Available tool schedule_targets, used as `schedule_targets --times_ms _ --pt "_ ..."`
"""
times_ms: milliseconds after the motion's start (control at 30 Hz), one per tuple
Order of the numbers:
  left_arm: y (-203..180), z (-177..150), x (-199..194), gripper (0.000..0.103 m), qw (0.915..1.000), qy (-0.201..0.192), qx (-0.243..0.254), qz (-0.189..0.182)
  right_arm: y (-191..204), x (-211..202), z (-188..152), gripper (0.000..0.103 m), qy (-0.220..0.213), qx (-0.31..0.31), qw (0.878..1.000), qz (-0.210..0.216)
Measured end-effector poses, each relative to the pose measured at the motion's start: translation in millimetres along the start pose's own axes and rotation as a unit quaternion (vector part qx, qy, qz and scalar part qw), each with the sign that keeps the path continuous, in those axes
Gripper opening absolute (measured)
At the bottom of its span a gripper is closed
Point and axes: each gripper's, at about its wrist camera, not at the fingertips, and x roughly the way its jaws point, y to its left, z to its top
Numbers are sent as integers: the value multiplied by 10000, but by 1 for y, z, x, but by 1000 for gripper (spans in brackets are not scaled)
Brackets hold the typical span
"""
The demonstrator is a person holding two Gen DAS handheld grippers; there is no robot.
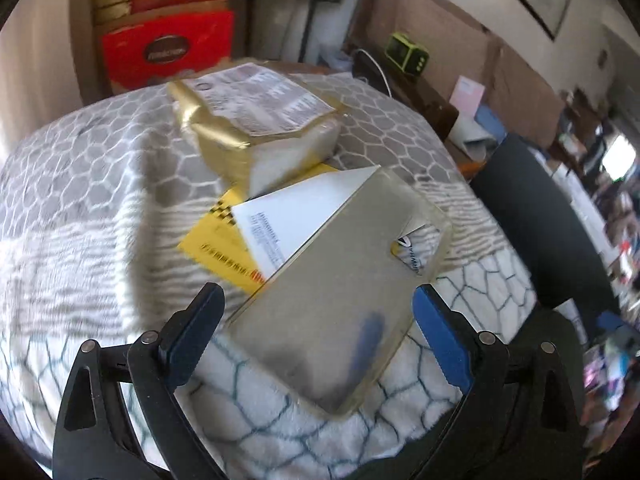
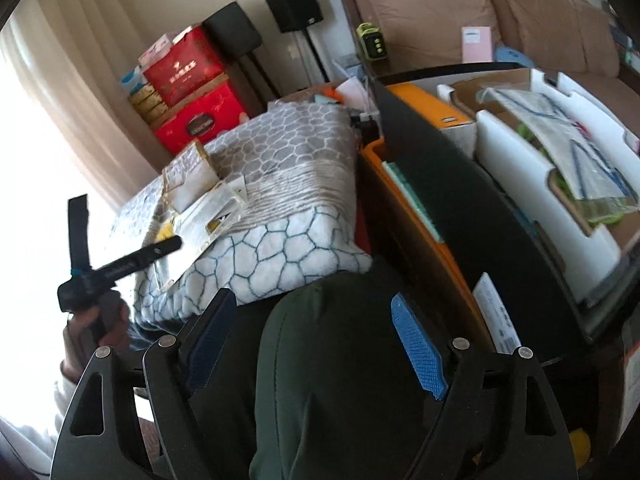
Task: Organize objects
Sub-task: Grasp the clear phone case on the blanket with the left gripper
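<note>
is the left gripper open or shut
Open: the left gripper has its blue pads spread wide either side of the translucent case, not pressing it.

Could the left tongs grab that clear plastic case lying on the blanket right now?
Probably yes. The left tongs stand open, and the clear plastic case lies between their pads, on top of the pile on the blanket. Nothing covers it; the white card sits partly beneath.
</note>
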Motion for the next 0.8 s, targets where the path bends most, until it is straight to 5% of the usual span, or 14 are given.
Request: schedule_targets --times_ms 133,300,733,800 --pt "-2 -3 5 77 9999 -36 143 0 3 -16 0 81 -153 -48 9998 -104" --pt "4 -5 -3 11 10000 -6 83 49 9 -20 -2 81 -122 -101 9998 -121" --pt "-14 -37 -23 4 9970 275 -548 -482 26 0 -11 81 113 -268 9994 195" --pt "-14 -32 -22 20 9970 302 -586 -398 20 -1 -12 81 100 -179 9997 144"
